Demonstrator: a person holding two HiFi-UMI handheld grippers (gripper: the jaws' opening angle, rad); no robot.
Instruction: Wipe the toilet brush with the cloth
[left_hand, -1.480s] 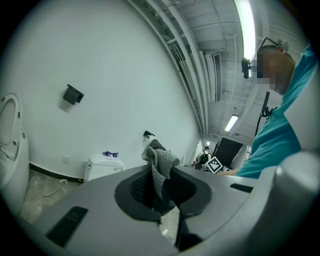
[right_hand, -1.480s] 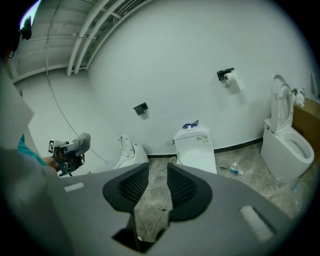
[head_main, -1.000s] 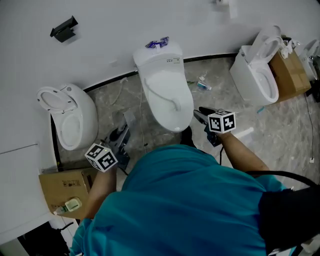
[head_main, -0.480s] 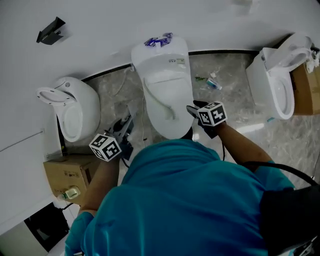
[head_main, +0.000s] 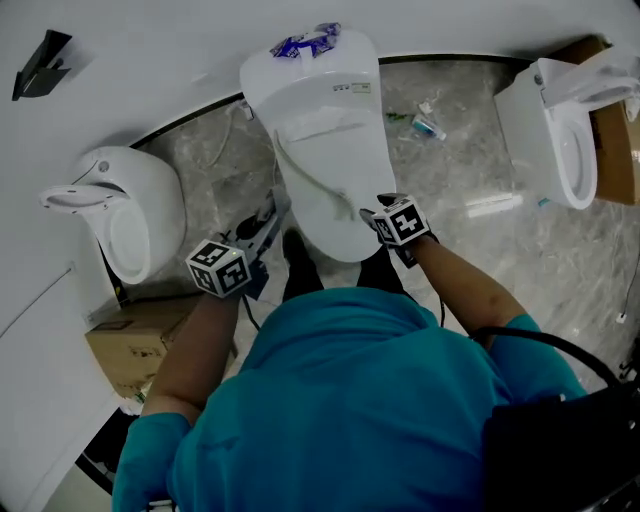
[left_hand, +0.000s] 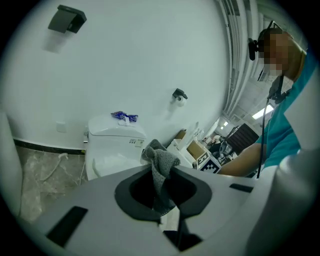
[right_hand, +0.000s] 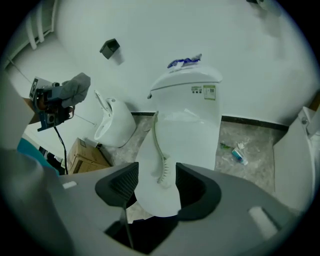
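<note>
A white toilet (head_main: 330, 150) with its lid down stands in the middle, and the thin pale toilet brush (head_main: 305, 180) lies along the lid. My right gripper (head_main: 372, 215) hovers at the lid's front right edge. Its jaws have just been opening and hold nothing. In the right gripper view the brush (right_hand: 159, 152) lies on the lid just beyond the open right gripper (right_hand: 156, 181). My left gripper (head_main: 262, 228) is at the toilet's left side, apart from the brush. In its own view the left gripper (left_hand: 160, 186) is shut on a grey cloth (left_hand: 161, 162).
A second toilet with its seat raised (head_main: 120, 215) stands at the left, a third toilet (head_main: 555, 130) at the right. A cardboard box (head_main: 130, 340) sits on the floor at lower left. A blue wrapper (head_main: 305, 42) lies on the tank, a tube (head_main: 425, 125) on the floor.
Both grippers have come down and in toward the middle toilet. The right one now hangs over the lid's front edge with wider jaws. The left still carries the cloth.
</note>
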